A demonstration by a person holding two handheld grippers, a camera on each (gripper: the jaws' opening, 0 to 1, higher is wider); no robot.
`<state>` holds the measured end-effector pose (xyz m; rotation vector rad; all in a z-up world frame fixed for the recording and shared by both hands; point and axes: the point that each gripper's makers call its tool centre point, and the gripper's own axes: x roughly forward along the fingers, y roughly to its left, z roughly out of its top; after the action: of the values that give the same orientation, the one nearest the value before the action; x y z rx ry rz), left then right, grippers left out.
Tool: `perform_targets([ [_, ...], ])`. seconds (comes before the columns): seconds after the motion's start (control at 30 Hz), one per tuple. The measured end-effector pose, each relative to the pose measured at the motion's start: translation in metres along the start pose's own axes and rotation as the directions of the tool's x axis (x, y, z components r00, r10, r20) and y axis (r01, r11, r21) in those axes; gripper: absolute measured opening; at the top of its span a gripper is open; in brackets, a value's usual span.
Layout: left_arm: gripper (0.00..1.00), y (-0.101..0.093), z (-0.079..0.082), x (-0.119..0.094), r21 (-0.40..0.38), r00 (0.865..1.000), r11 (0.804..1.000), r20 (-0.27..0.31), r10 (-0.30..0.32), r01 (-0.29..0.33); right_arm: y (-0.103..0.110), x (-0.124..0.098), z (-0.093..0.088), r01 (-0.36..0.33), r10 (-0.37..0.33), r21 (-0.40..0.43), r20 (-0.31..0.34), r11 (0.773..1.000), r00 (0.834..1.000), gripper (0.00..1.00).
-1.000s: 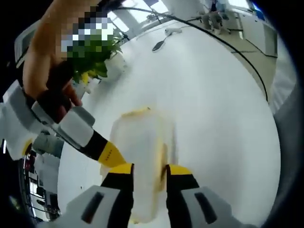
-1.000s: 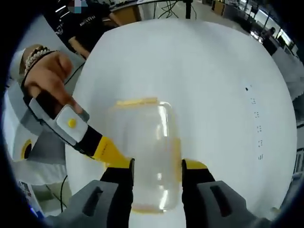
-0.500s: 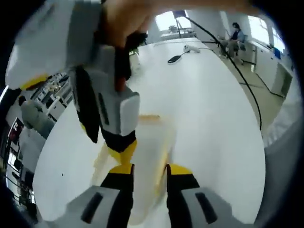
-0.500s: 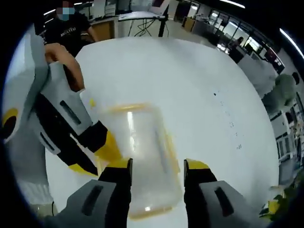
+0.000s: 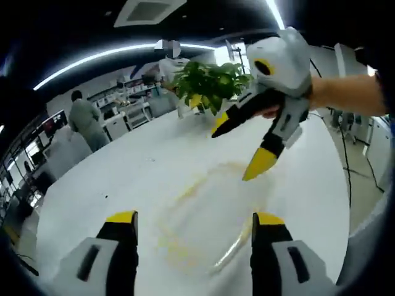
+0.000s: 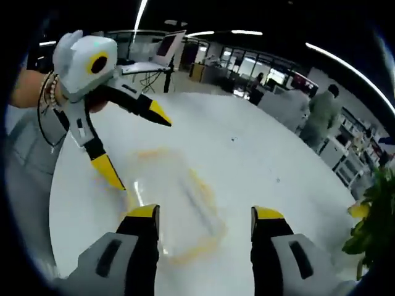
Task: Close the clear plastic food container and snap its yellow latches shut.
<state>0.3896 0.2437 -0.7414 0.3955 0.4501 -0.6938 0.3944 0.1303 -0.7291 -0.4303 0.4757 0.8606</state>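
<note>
The clear plastic container (image 5: 203,225) lies flat on the white round table (image 5: 111,185), blurred, with yellow latches along its edges. My left gripper (image 5: 192,219) hangs above its near end, jaws wide apart and holding nothing. The right gripper (image 5: 239,147) comes in from the upper right, open, its lower yellow tip just over the container's far edge. In the right gripper view the container (image 6: 176,206) sits ahead of my open right gripper (image 6: 205,216). The left gripper (image 6: 139,148) enters from the left, open, its lower tip near the container's left edge.
A potted green plant (image 5: 207,80) stands at the table's far side, seen also as the plant (image 6: 376,216) at right. A person (image 5: 83,123) stands by desks beyond the table; another person (image 6: 321,114) stands past the far edge.
Both grippers had narrow jaws around the container; now both are wide open and lifted off it. Both cameras have tilted up, bringing the room into view.
</note>
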Motion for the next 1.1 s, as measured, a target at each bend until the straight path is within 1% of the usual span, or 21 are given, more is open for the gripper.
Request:
perform_targets([
  [0.03, 0.74, -0.003, -0.004, 0.001, -0.009, 1.000, 1.000, -0.002, -0.017, 0.017, 0.002, -0.001, -0.002, -0.005, 0.005, 0.008, 0.004, 1.000, 1.000, 0.61],
  [0.07, 0.76, -0.006, -0.009, 0.001, -0.034, 1.000, 0.999, 0.007, -0.018, 0.018, 0.005, -0.004, -0.008, -0.013, 0.013, 0.023, 0.008, 1.000, 1.000, 0.62],
  [0.13, 0.77, -0.010, -0.012, 0.000, -0.074, 0.999, 0.997, 0.038, -0.012, 0.015, 0.010, -0.007, -0.019, -0.017, 0.016, 0.030, 0.012, 0.999, 1.000, 0.61],
  [0.17, 0.78, -0.011, -0.014, 0.000, -0.108, 0.999, 0.994, 0.045, 0.002, 0.003, 0.012, -0.007, -0.023, -0.007, 0.006, 0.034, 0.030, 0.999, 1.000, 0.62],
  [0.2, 0.78, -0.012, -0.017, 0.000, -0.119, 0.999, 0.993, 0.041, 0.000, 0.005, 0.013, -0.007, -0.025, -0.005, 0.003, 0.043, 0.042, 0.999, 0.999, 0.65],
  [0.23, 0.78, -0.013, -0.020, 0.001, -0.133, 0.999, 0.991, 0.040, 0.009, -0.004, 0.017, -0.005, -0.032, -0.013, 0.010, 0.067, 0.043, 0.998, 0.999, 0.66],
  [0.27, 0.77, -0.014, -0.022, 0.002, -0.127, 0.999, 0.992, 0.040, 0.011, -0.005, 0.021, -0.004, -0.036, -0.021, 0.018, 0.078, 0.035, 0.997, 0.999, 0.67],
  [0.33, 0.77, -0.019, -0.029, 0.004, -0.124, 1.000, 0.992, 0.023, 0.007, -0.004, 0.024, -0.002, -0.047, -0.019, 0.017, 0.096, 0.020, 0.995, 1.000, 0.67],
  [0.4, 0.77, -0.020, -0.038, 0.006, -0.112, 1.000, 0.994, -0.023, 0.008, -0.011, 0.028, 0.002, -0.053, -0.018, 0.017, 0.112, 0.016, 0.994, 1.000, 0.67],
  [0.43, 0.75, -0.021, -0.041, 0.006, -0.115, 0.999, 0.993, -0.035, 0.010, -0.014, 0.030, 0.004, -0.056, -0.023, 0.021, 0.120, 0.014, 0.992, 1.000, 0.67],
  [0.47, 0.74, -0.021, -0.041, 0.007, -0.118, 0.999, 0.993, -0.031, 0.012, -0.015, 0.032, 0.006, -0.059, -0.029, 0.029, 0.130, 0.006, 0.991, 1.000, 0.67],
  [0.6, 0.73, -0.019, -0.040, 0.011, -0.150, 1.000, 0.988, -0.017, 0.021, -0.023, 0.035, 0.013, -0.064, -0.022, 0.022, 0.144, -0.002, 0.989, 1.000, 0.65],
  [0.63, 0.71, -0.019, -0.042, 0.012, -0.156, 0.999, 0.988, -0.027, 0.020, -0.024, 0.035, 0.014, -0.065, -0.020, 0.021, 0.147, -0.001, 0.989, 1.000, 0.64],
  [0.7, 0.66, -0.017, -0.053, 0.012, -0.161, 0.996, 0.986, -0.090, 0.031, -0.045, 0.037, 0.016, -0.066, -0.021, 0.022, 0.156, -0.002, 0.988, 1.000, 0.62],
  [0.73, 0.63, -0.015, -0.054, 0.013, -0.165, 0.995, 0.985, -0.090, 0.040, -0.054, 0.037, 0.017, -0.066, -0.021, 0.022, 0.159, 0.001, 0.987, 1.000, 0.61],
  [0.77, 0.61, -0.015, -0.054, 0.012, -0.167, 0.996, 0.985, -0.081, 0.037, -0.051, 0.037, 0.018, -0.067, -0.023, 0.024, 0.161, -0.001, 0.987, 1.000, 0.60],
  [0.87, 0.60, -0.014, -0.054, 0.012, -0.192, 0.997, 0.980, -0.067, 0.034, -0.046, 0.038, 0.020, -0.072, -0.022, 0.025, 0.159, -0.017, 0.987, 1.000, 0.57],
  [0.93, 0.57, -0.015, -0.057, 0.011, -0.167, 0.997, 0.985, -0.077, 0.026, -0.039, 0.038, 0.021, -0.073, -0.026, 0.029, 0.156, -0.022, 0.987, 0.999, 0.55],
  [0.97, 0.56, -0.015, -0.057, 0.011, -0.145, 0.997, 0.989, -0.072, 0.029, -0.039, 0.039, 0.022, -0.076, -0.027, 0.033, 0.150, -0.034, 0.988, 0.999, 0.54],
  [1.1, 0.49, -0.015, -0.054, 0.011, -0.138, 0.998, 0.990, -0.054, 0.029, -0.036, 0.040, 0.026, -0.078, -0.030, 0.036, 0.150, -0.036, 0.988, 0.999, 0.49],
])
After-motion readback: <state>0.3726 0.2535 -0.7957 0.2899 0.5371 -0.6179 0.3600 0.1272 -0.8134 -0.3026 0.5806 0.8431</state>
